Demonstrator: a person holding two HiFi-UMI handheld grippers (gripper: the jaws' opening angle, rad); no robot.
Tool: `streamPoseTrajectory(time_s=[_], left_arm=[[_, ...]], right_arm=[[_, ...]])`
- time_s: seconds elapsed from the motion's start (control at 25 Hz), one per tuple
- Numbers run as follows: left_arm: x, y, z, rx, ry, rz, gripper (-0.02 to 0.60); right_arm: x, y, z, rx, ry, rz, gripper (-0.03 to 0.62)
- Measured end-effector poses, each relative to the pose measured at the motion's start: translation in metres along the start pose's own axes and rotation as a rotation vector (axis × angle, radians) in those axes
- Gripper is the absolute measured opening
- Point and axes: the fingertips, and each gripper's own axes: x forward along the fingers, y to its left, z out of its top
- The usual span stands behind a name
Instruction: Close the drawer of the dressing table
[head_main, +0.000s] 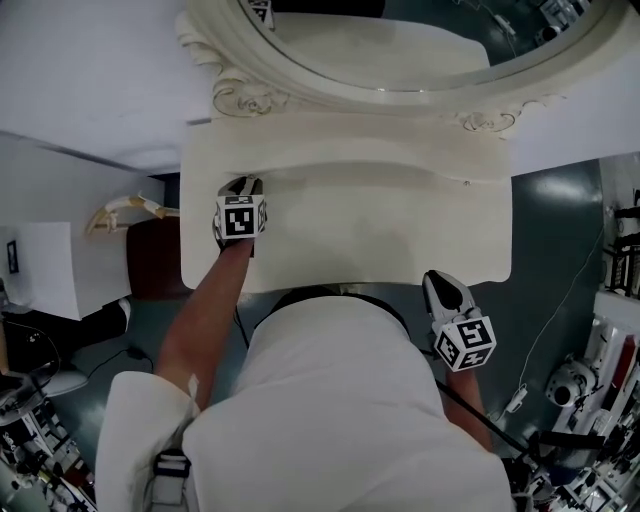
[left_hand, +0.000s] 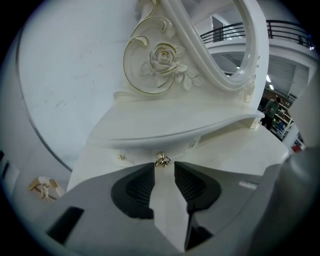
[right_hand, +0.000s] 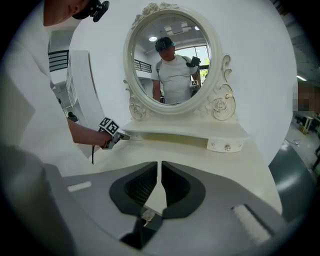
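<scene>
Tabletop (head_main: 400, 230): left gripper (left_hand: 164, 167), fingers (left_hand: 142, 182) parted, at gold knob (left_hand: 161, 161) hidden from head view.

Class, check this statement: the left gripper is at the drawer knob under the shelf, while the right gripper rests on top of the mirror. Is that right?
Not quite. The right gripper is not on the mirror; the head view shows it at the near edge of the dressing table. The left gripper is indeed at the drawer knob under the shelf.

Glossy painted dressing table (head_main: 400, 230), shiny metal knob (left_hand: 161, 161)
</scene>
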Motion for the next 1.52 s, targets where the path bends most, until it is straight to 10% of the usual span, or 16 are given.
streamPoseTrajectory(time_s=[0.64,1.24,1.52], left_arm=[[-0.088,-0.105,-0.038,-0.033,0.011,-0.017,0.013],[-0.200,-0.297,-0.074,-0.035,-0.016,-0.465,0.003],[-0.252,-0.311,-0.072,0.053,-0.084,-0.558,0.003]], right_arm=[[-0.005,-0.064,-0.018,-0.072,0.001,0.175,-0.003],[0.000,-0.042,-0.044,-0.163,0.002,0.362,-0.003],[-0.018,0.003,-0.047,-0.193,-0.013,0.353,-0.003]])
